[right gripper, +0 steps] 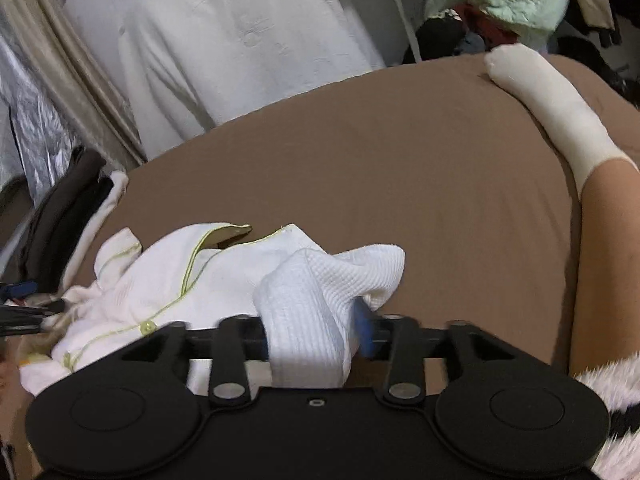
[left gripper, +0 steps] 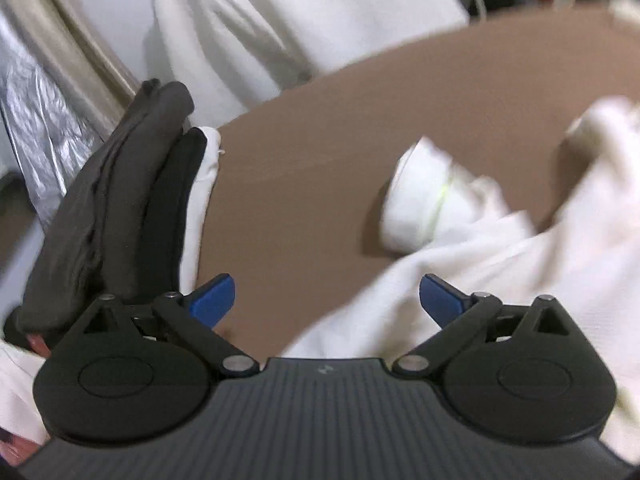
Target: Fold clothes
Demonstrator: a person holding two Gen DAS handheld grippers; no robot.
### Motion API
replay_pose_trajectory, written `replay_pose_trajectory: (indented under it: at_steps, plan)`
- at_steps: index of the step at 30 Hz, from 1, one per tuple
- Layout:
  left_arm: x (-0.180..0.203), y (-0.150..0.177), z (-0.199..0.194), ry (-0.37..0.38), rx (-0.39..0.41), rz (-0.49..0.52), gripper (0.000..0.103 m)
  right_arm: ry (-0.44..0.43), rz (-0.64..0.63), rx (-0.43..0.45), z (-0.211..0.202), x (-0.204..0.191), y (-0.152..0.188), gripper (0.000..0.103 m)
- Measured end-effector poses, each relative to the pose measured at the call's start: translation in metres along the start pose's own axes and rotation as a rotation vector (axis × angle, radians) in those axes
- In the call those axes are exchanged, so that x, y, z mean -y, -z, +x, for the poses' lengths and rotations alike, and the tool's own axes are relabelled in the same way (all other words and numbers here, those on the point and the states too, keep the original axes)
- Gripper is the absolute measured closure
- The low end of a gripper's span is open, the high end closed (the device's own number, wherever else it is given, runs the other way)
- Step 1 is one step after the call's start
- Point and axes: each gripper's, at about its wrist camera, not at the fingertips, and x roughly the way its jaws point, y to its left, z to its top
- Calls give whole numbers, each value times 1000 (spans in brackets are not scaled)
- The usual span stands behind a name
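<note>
A white waffle-knit garment with yellow-green trim (right gripper: 192, 276) lies crumpled on a brown bed sheet (right gripper: 380, 168). My right gripper (right gripper: 316, 332) is shut on a fold of this garment near its right end. In the left wrist view the same garment (left gripper: 500, 248) spreads over the lower right, blurred. My left gripper (left gripper: 326, 300) is open and empty, its blue fingertips (left gripper: 214, 298) wide apart just above the sheet (left gripper: 320, 160), the right tip at the garment's edge.
A stack of folded dark and white clothes (left gripper: 120, 208) sits at the bed's left edge, also seen in the right wrist view (right gripper: 80, 208). A person's leg in a white sock (right gripper: 560, 120) lies on the right. White fabric hangs behind the bed (right gripper: 240, 40).
</note>
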Motion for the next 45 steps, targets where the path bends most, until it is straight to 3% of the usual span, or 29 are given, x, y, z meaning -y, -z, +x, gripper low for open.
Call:
replay_pose_trajectory:
  at_steps: [2,4,6,7,9,10,11,13,15,16,19,21,25,26,29,31,35,36,39,41,43,45]
  plan:
    - [-4,-1,24,95,-79,-34,2,-29,48,-27,5,1,5,49]
    - [-11,6,39,193,-157,-133,2,-39,73,-61,10,4,10,49]
    - [-26,15,44,263,-169,-249,2,-25,56,-82,16,2,14,49]
    - [-33,19,45,303,-176,-289,7,-17,39,-89,18,0,14,49]
    - [-46,29,44,399,-172,-381,43,9,-3,-110,24,-6,16,49]
    - [-50,33,41,418,-160,-413,66,28,-26,-119,27,-9,18,49]
    - [-52,36,36,397,-146,-434,85,43,-48,-123,30,-12,20,49]
    - [-64,45,23,381,-117,-544,87,69,-92,-129,34,-18,23,49]
    - [-89,67,1,414,-50,-769,88,80,-112,-124,34,-20,25,49]
    - [-97,81,-16,391,4,-831,88,84,-118,-121,34,-21,27,49]
    - [-106,100,-72,112,151,-759,95,87,-121,-114,33,-21,28,49]
    - [-121,105,-104,-30,238,-773,95,85,-120,-112,33,-20,28,49]
    - [-164,130,-173,-210,410,-920,96,93,-135,-97,34,-23,30,49]
    - [-170,138,-186,-278,422,-938,96,97,-138,-95,33,-24,31,49]
    - [-178,164,-201,-421,360,-999,95,104,-136,-91,34,-25,31,49]
    - [-178,182,-188,-465,195,-1073,95,102,-123,-88,34,-24,31,49]
    - [-177,215,-145,-427,-216,-1104,89,88,-93,-86,34,-22,28,49]
    - [-174,220,-139,-358,-246,-1128,89,84,-85,-85,33,-22,28,49]
    - [-161,219,-166,-194,-93,-1184,77,53,-34,-92,29,-16,27,49]
    - [-147,199,-195,-164,26,-1101,53,8,29,-108,25,-10,27,49]
    - [-129,172,-212,-129,155,-996,43,-48,100,-131,22,-2,29,47]
    - [-124,139,-210,-18,205,-902,29,-89,161,-152,21,4,31,46]
